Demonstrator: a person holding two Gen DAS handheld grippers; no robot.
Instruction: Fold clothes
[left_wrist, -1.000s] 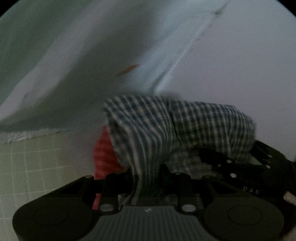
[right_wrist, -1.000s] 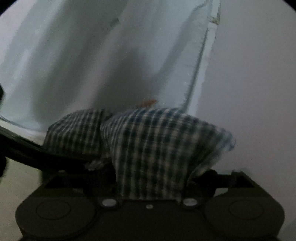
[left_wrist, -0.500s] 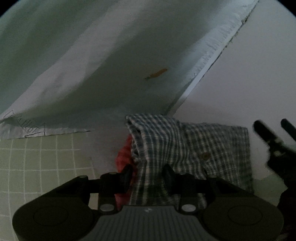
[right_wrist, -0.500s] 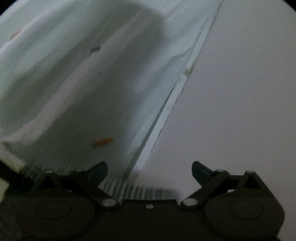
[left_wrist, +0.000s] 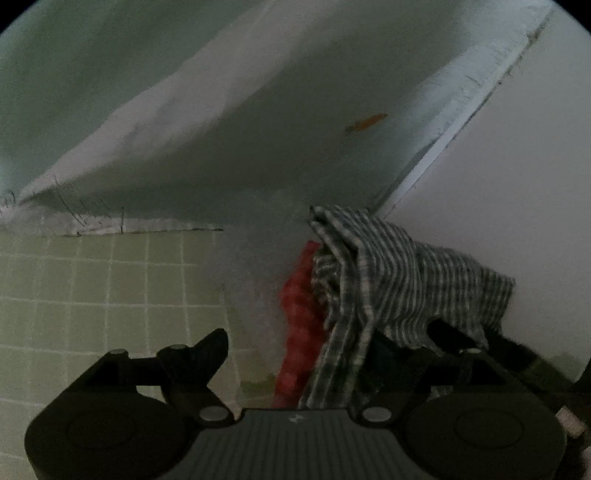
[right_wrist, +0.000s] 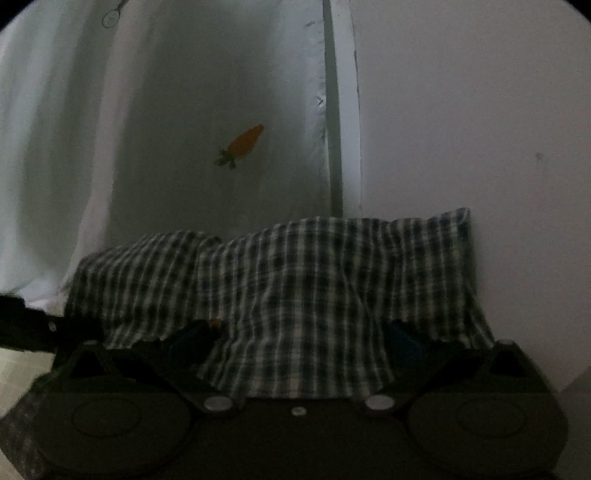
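A blue-and-white plaid garment (left_wrist: 402, 273) lies bunched against a white wall, on top of a red cloth (left_wrist: 299, 306). My left gripper (left_wrist: 327, 336) is open, its jaws spread wide. Its left finger (left_wrist: 210, 350) is bare over the green surface, and the plaid fabric drapes over its right finger. In the right wrist view the plaid garment (right_wrist: 295, 280) lies across my right gripper (right_wrist: 301, 332), covering both fingertips. That gripper's jaws stand far apart, so it is open.
A pale sheet with an embroidered orange carrot (right_wrist: 243, 146) hangs or lies behind the garment. A green grid-patterned surface (left_wrist: 92, 295) spreads to the left. The white wall (right_wrist: 461, 129) fills the right side.
My left gripper was shut on the plaid garment and has opened wide. My right gripper, open and clear of the cloth half a second ago, is back under the garment's edge.
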